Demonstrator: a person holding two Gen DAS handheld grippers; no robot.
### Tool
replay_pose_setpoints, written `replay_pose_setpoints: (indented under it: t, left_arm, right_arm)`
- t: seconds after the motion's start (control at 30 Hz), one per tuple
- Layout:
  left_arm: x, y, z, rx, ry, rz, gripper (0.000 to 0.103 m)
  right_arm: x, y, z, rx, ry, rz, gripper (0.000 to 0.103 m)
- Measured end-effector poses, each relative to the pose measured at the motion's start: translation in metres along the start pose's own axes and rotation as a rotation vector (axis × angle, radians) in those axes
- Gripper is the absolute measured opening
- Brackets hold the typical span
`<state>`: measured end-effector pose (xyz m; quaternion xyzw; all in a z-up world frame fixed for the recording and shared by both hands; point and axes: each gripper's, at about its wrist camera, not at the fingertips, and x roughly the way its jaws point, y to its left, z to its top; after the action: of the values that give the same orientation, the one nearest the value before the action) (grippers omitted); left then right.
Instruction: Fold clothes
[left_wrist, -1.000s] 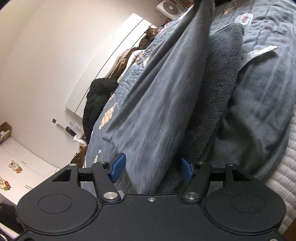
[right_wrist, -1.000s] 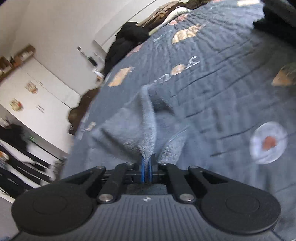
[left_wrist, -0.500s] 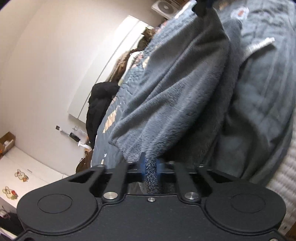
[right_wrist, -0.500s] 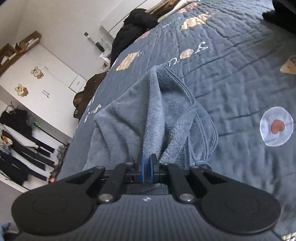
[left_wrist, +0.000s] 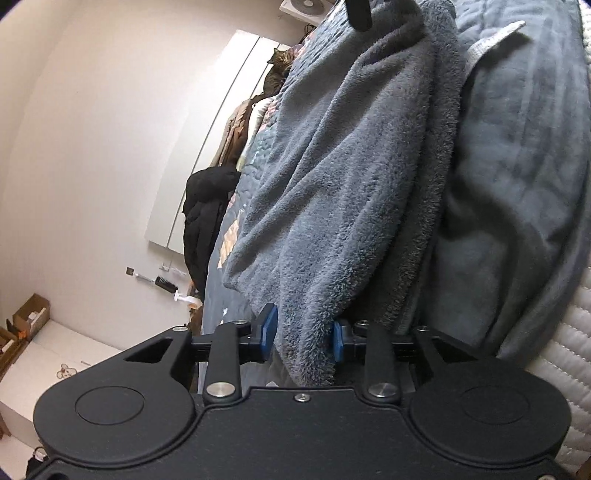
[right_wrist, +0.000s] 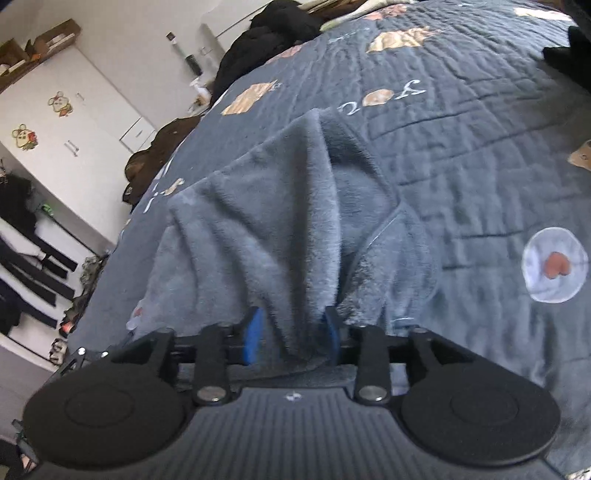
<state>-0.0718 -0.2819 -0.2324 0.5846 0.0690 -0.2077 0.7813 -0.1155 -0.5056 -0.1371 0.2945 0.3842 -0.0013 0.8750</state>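
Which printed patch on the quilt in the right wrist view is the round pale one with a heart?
The pale round patch at the right edge, on the dark quilt. The other patches, near the top, are tan and irregular.

we see a fluffy, matt grey fleece garment (right_wrist: 266, 236) lying on a stitched, quilted cloth bedspread (right_wrist: 461, 122); our left gripper (left_wrist: 301, 334) is matt black plastic with smooth blue pads (left_wrist: 267, 328).
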Motion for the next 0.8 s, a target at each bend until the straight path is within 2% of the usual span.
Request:
replay_pose_setpoints:
  t: [0.03,0.07,0.1,0.13,0.3,0.47,0.53,0.57,0.67,0.8]
  left_arm:
    - [0.001,0.001,0.000,-0.004,0.001,-0.008,0.030]
    - [0.001,0.002,0.000,-0.009,0.006,-0.018,0.026]
    - [0.001,0.003,0.000,-0.014,0.009,-0.032,0.017]
    - [0.002,0.005,-0.002,-0.016,0.015,-0.047,0.014]
    - [0.002,0.023,-0.018,-0.031,0.063,-0.096,0.008]
    - [0.000,0.031,-0.026,-0.046,0.071,-0.138,0.008]
    - [0.000,0.022,-0.024,-0.006,0.071,-0.127,0.008]
    - [0.001,0.018,-0.024,0.013,0.065,-0.102,0.011]
    - [0.004,0.007,-0.019,0.051,0.046,-0.050,0.013]
    - [0.013,0.000,-0.010,0.044,0.032,-0.005,0.025]
  right_arm:
    - [0.002,0.003,0.000,-0.020,-0.001,-0.017,0.037]
    - [0.005,0.006,-0.001,-0.041,-0.002,-0.043,0.027]
    - [0.007,0.006,-0.001,-0.046,0.000,-0.072,0.006]
    - [0.010,0.005,0.000,-0.038,0.001,-0.096,0.003]
    - [-0.002,-0.014,0.003,0.039,-0.078,-0.133,0.002]
    - [-0.005,-0.028,-0.002,0.092,-0.071,-0.112,0.002]
    - [-0.005,-0.029,-0.006,0.104,-0.065,-0.102,0.002]
    - [-0.005,-0.029,-0.008,0.109,-0.061,-0.089,0.002]
    - [-0.008,-0.027,-0.010,0.111,-0.060,-0.050,0.005]
    - [-0.004,-0.020,-0.009,0.066,-0.052,-0.059,0.005]
